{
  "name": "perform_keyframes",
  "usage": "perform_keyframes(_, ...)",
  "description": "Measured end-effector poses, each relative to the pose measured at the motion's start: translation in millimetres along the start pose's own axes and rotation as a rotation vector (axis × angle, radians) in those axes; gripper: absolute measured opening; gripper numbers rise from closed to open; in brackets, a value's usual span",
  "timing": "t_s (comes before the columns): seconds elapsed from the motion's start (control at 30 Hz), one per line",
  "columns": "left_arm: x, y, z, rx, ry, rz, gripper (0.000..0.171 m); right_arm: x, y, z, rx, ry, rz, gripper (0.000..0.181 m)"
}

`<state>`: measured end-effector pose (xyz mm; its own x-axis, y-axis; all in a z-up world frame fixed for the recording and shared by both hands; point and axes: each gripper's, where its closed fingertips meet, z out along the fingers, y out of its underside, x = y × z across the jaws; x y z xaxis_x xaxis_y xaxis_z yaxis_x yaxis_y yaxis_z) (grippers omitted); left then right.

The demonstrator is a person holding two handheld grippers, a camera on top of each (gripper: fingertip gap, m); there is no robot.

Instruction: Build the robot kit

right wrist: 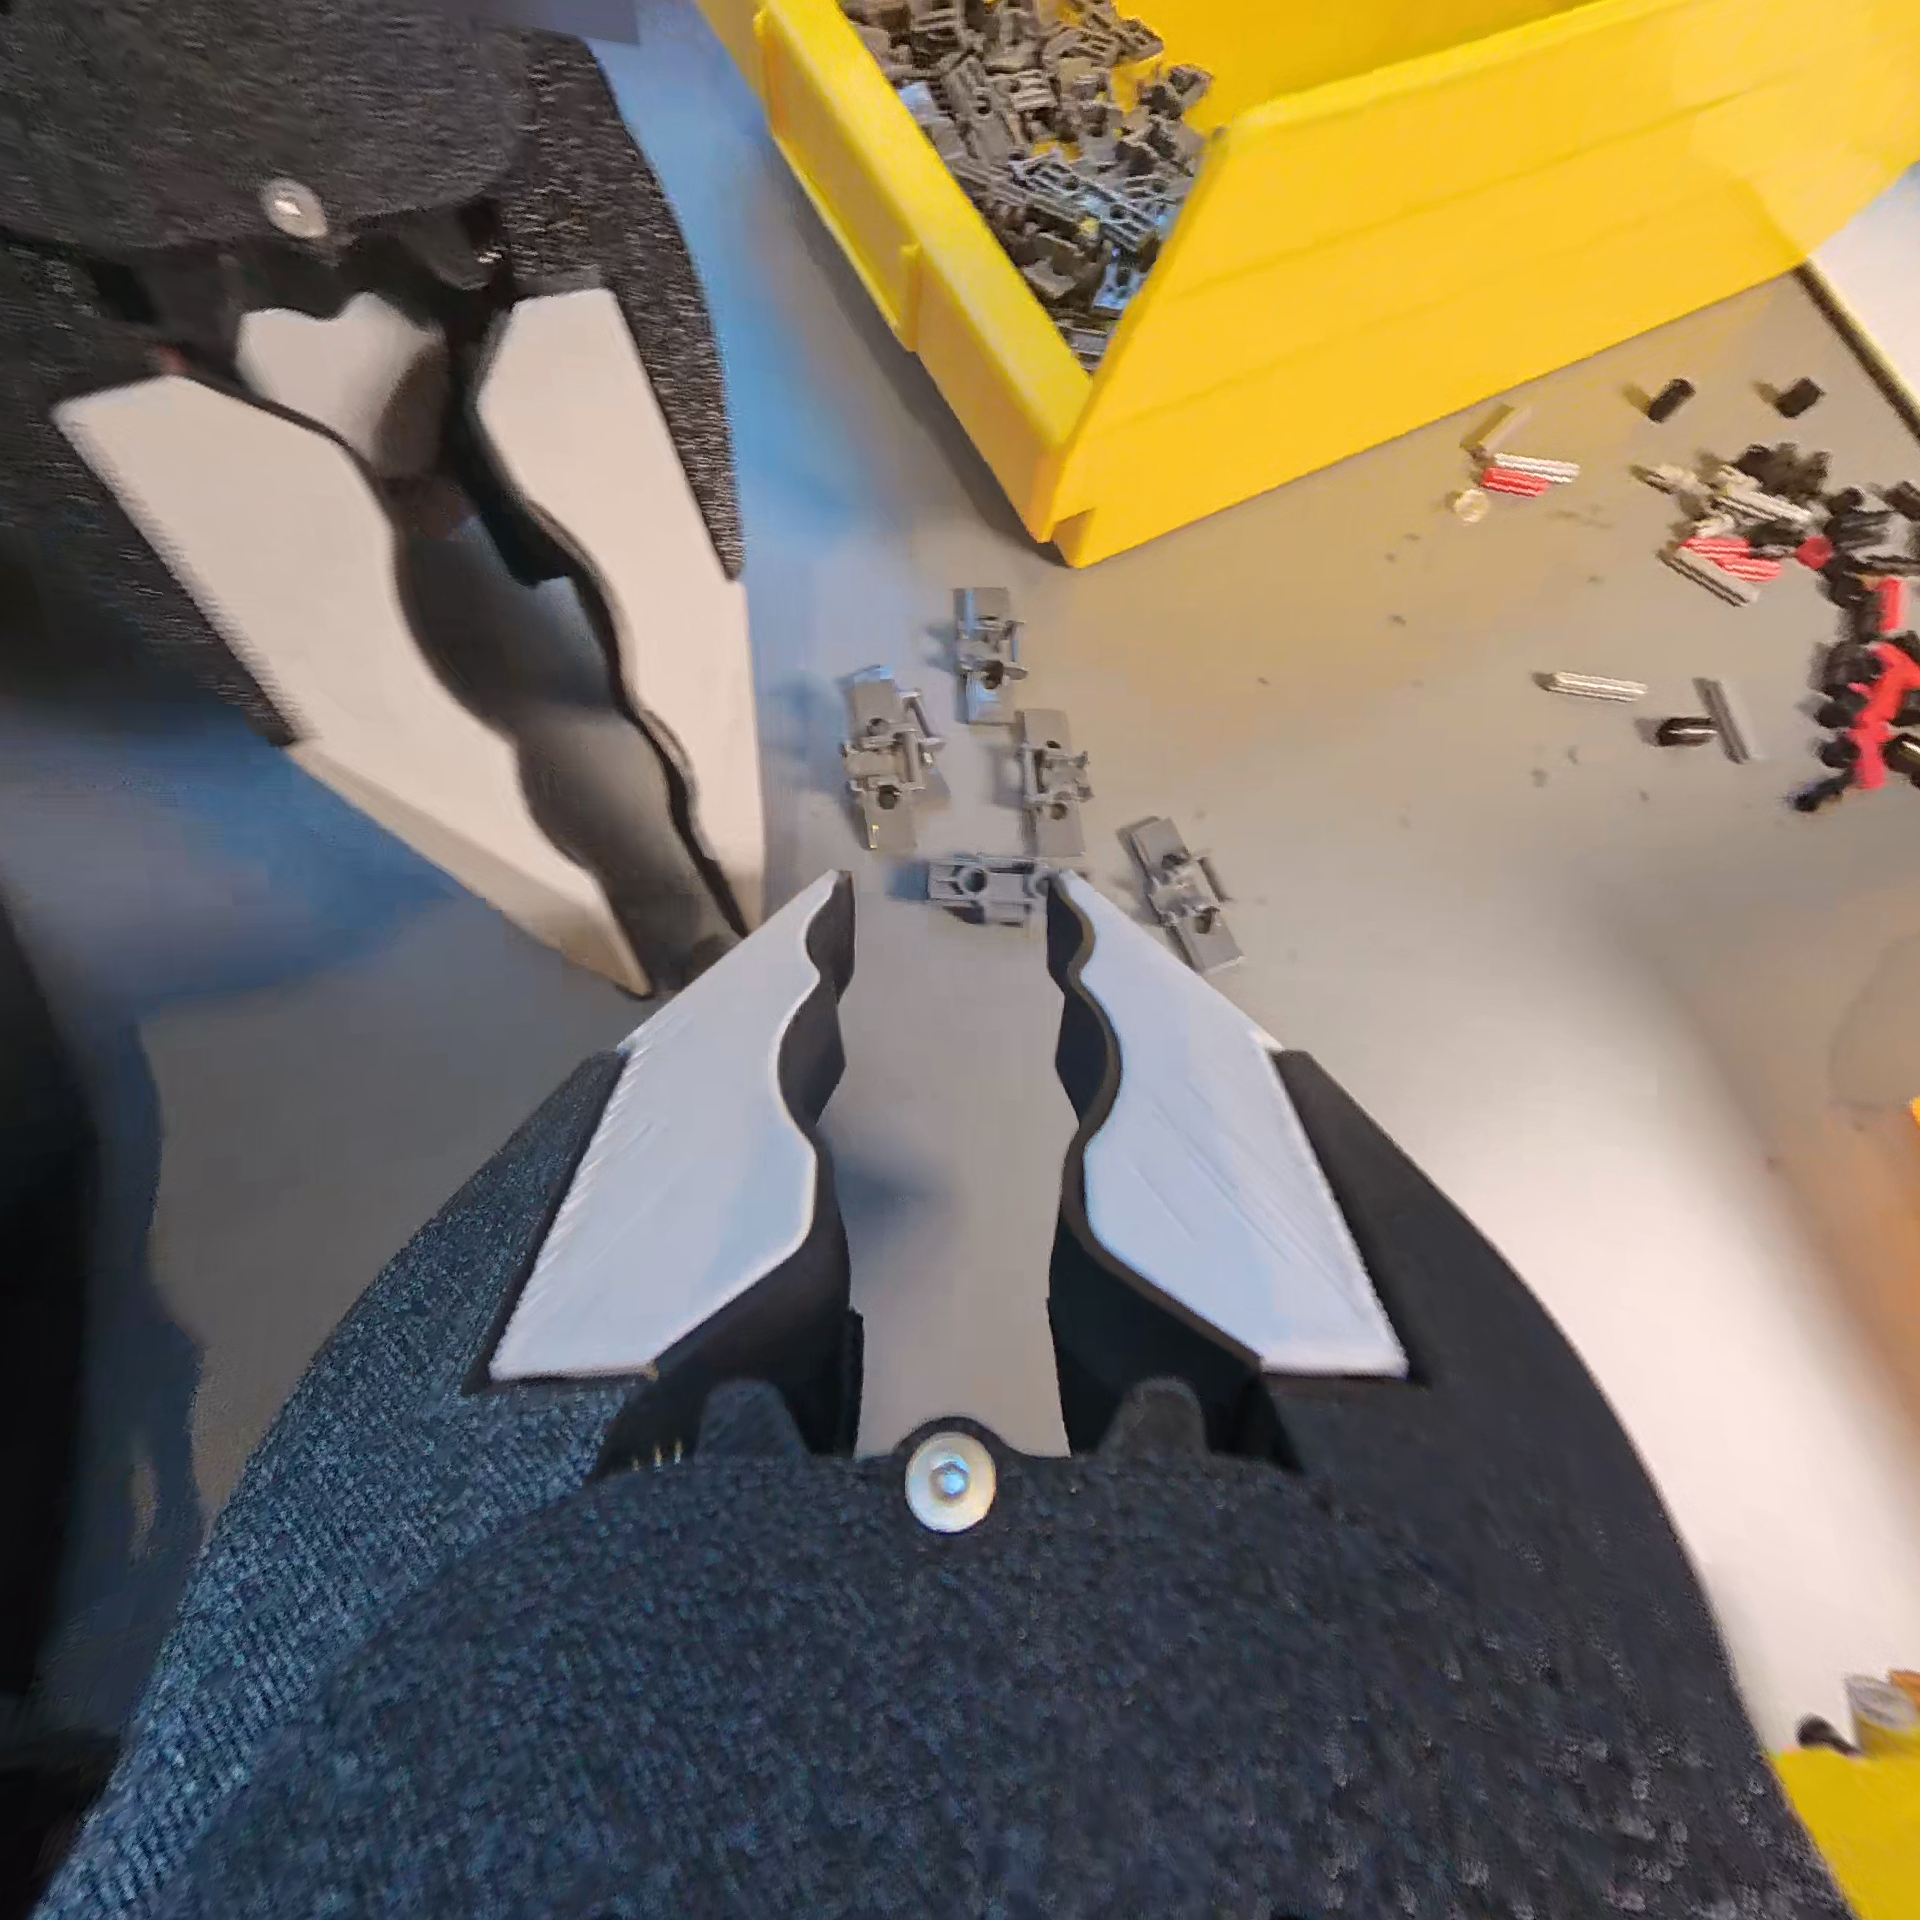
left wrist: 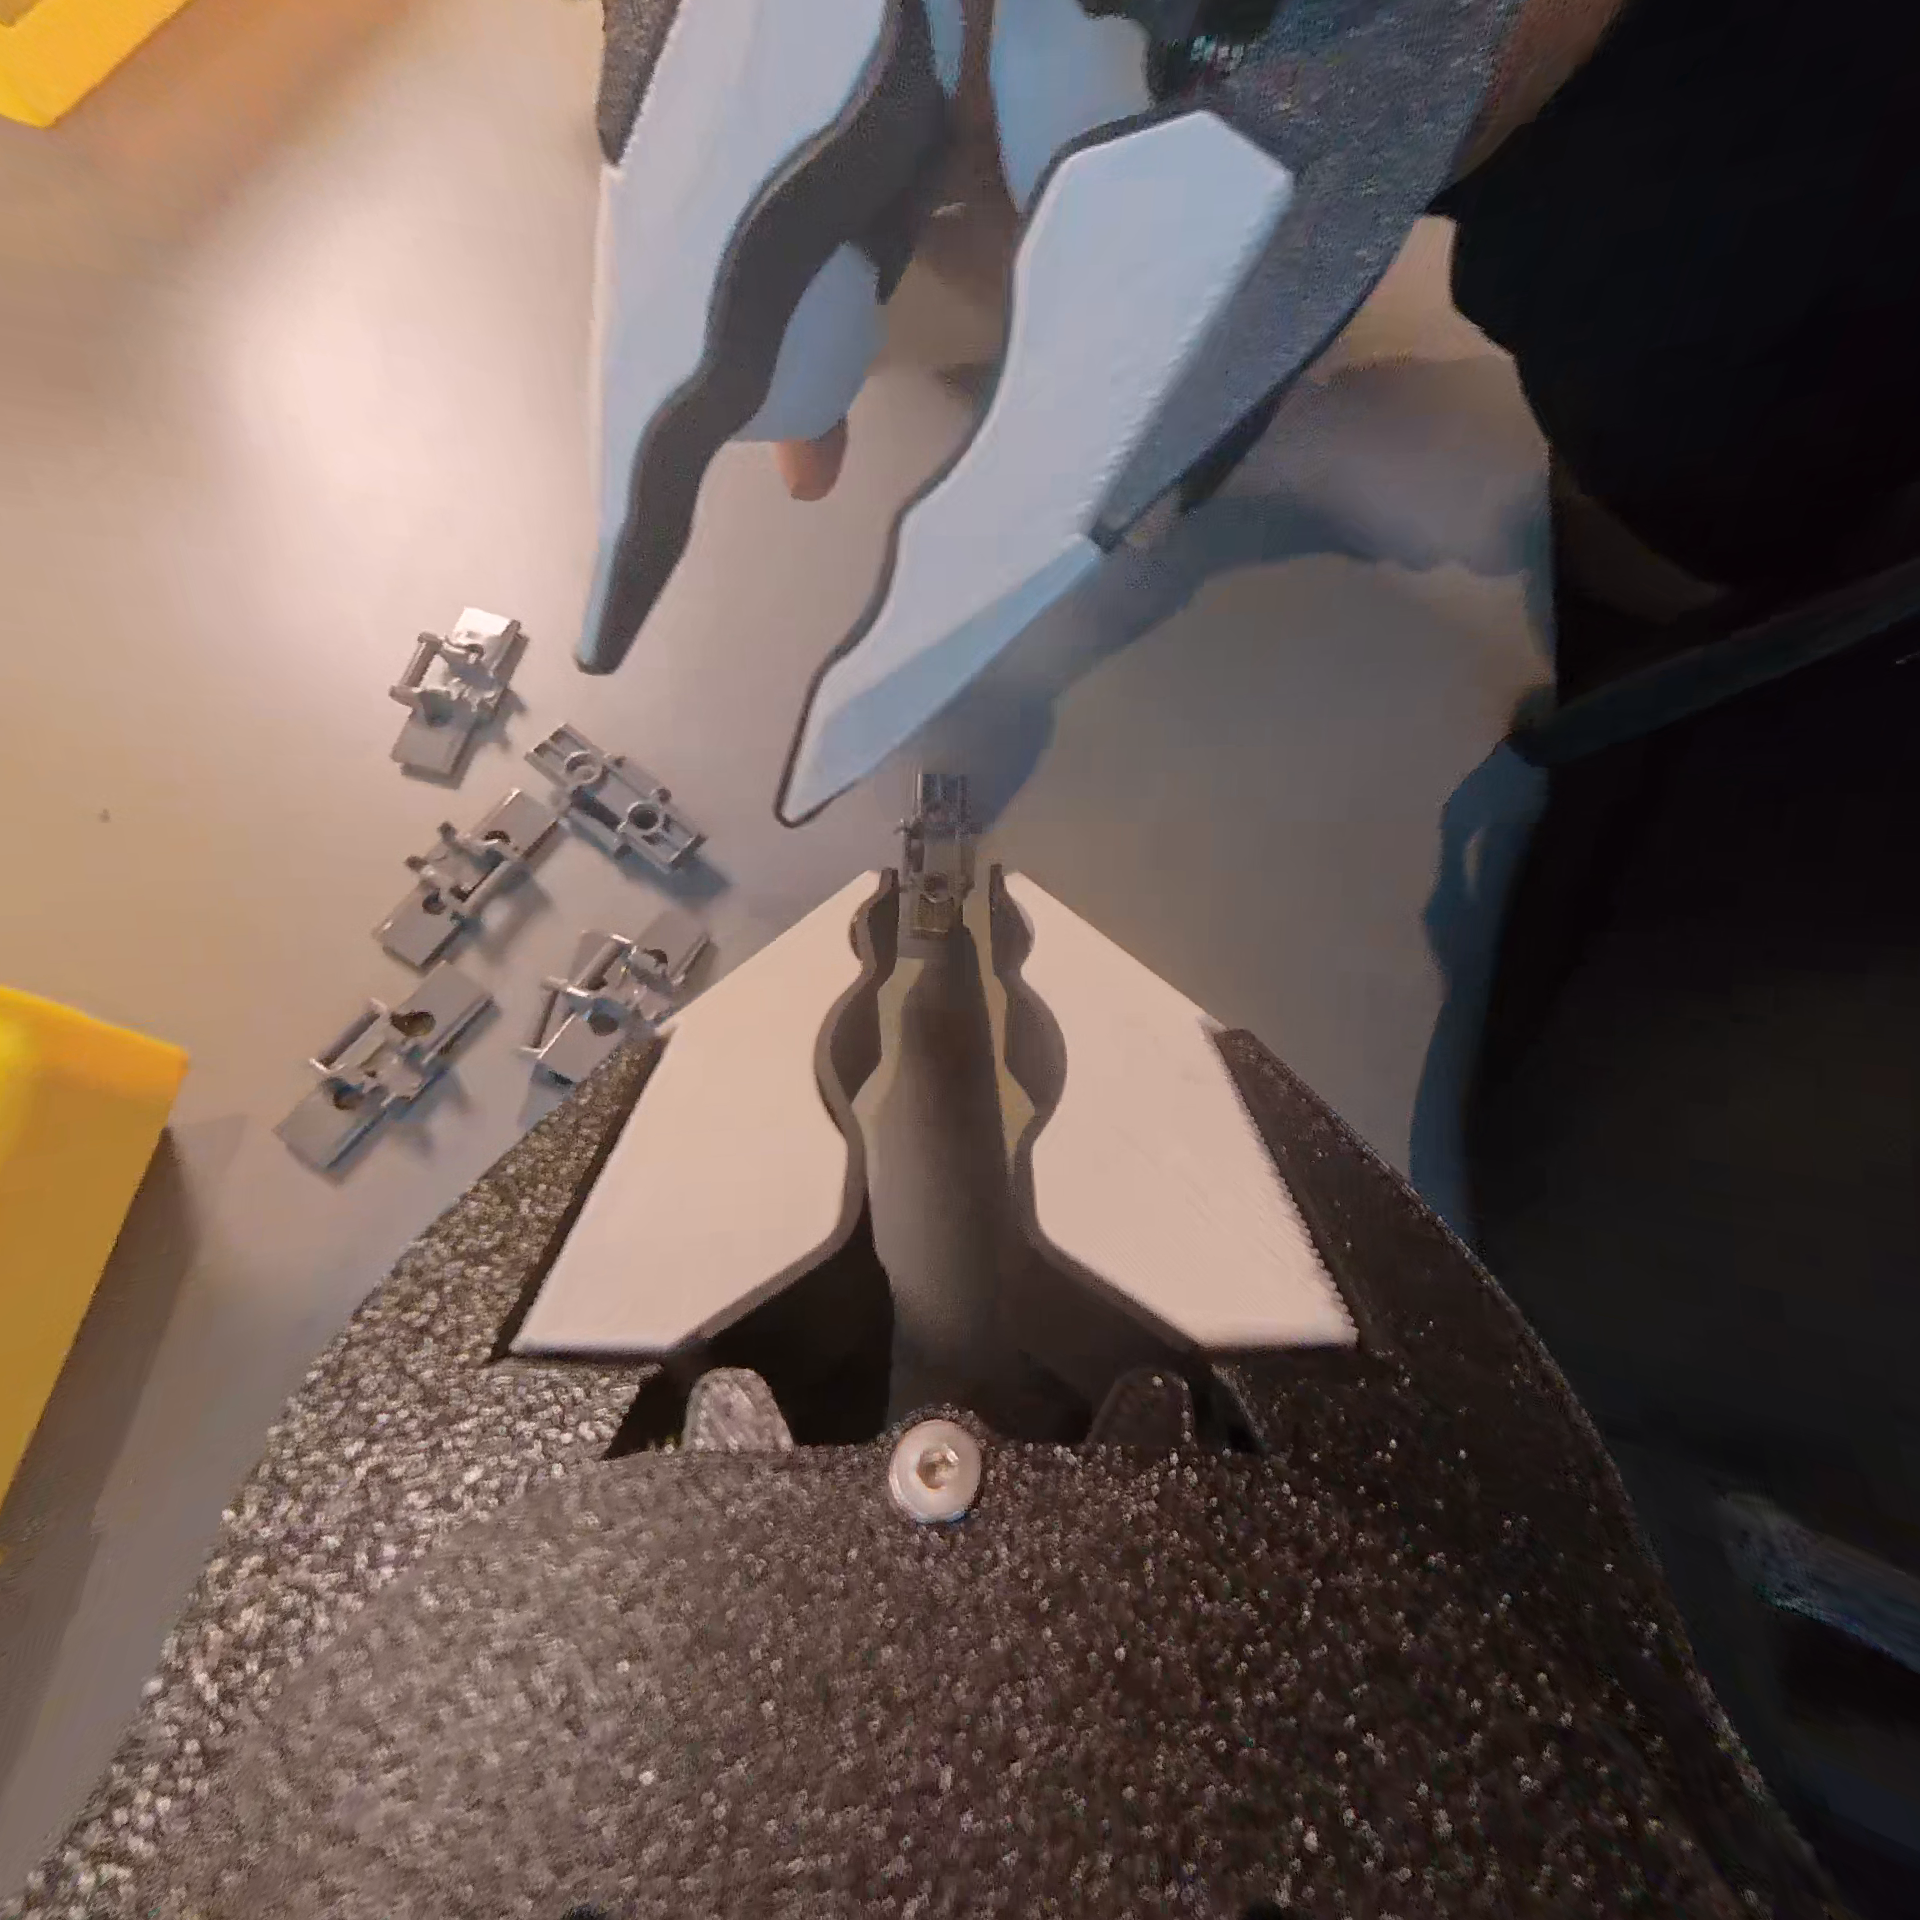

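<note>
Grey clip (left wrist: pixel 935 873) pinched upright in the left gripper (left wrist: pixel 940 883).
Five more clips (left wrist: pixel 499 883) lay on the table (left wrist: pixel 260 416) at nine o'clock; right gripper (right wrist: pixel 948 894), jaws apart, hovered at twelve; yellow bin (right wrist: pixel 1299 343) at one o'clock.

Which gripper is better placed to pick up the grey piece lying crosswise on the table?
Probably the right gripper: it is open and empty, its fingertips either side of that crosswise grey piece. The left gripper is shut on another small grey part.

No readable text, label, brand, number or sign shows in either view.
</note>
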<state>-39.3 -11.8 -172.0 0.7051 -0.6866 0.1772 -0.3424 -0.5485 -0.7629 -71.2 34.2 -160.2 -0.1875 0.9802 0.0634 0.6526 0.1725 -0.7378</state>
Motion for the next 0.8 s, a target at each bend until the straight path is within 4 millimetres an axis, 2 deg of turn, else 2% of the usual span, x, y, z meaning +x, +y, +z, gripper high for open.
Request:
perform_keyframes(0.07, -4.9, -2.8, -5.6, 0.024, -0.013, -0.014, 0.018, 7.9, -0.8, 2.6, 0.003, 0.018, 0.010, 0.037)
perform_keyframes(0.17, -23.5, 1.4, -17.5, 0.034, -0.082, -0.051, 0.021, 11.8, -3.4, 19.8, 0.006, 0.015, 0.012, 0.037)
perform_keyframes(0.27, -44.9, 7.4, -29.0, 0.045, -0.180, -0.105, 0.021, 15.5, 10.1, 31.5, -0.080, 0.034, -0.014, 0.033)
perform_keyframes(0.37, -48.8, 4.3, -33.6, 0.078, -0.203, -0.118, 0.023, 11.4, 19.0, 21.8, -0.110, 0.011, 0.005, 0.028)
perform_keyframes(0.53, -54.9, 13.5, -24.8, 0.005, -0.229, -0.121, 0.028, 8.8, 43.4, -5.5, -0.218, 0.037, -0.015, 0.028)
perform_keyframes(0.7, -64.2, 17.6, -20.6, -0.049, -0.301, -0.087, 0.023, 5.0, 25.2, -17.9, -0.109, 0.034, 0.015, 0.028)
perform_keyframes(0.8, -66.8, 23.5, -18.0, -0.107, -0.339, -0.036, 0.016, 6.9, 23.7, -18.4, -0.086, 0.045, 0.023, 0.029)
